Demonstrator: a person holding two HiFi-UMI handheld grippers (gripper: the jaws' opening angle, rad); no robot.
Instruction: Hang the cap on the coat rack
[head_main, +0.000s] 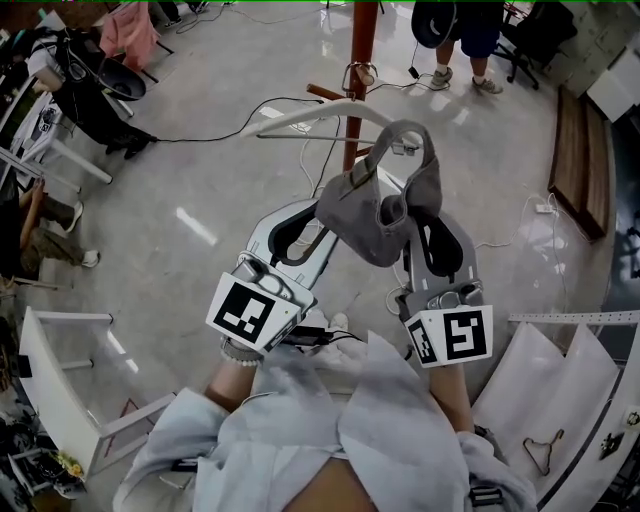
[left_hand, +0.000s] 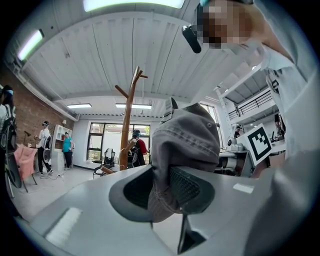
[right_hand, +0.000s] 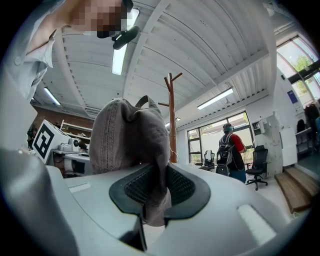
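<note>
Head view: the cap (head_main: 385, 205) hangs in the air between both hands, near the rack (head_main: 360, 60) but not on it; the left gripper (head_main: 335, 205) and right gripper (head_main: 415, 225) each have fingers pinched on its cloth edge; thin grips on limp fabric may slip; the sagging crown could miss a peg or catch the hanger (head_main: 320, 112).
</note>
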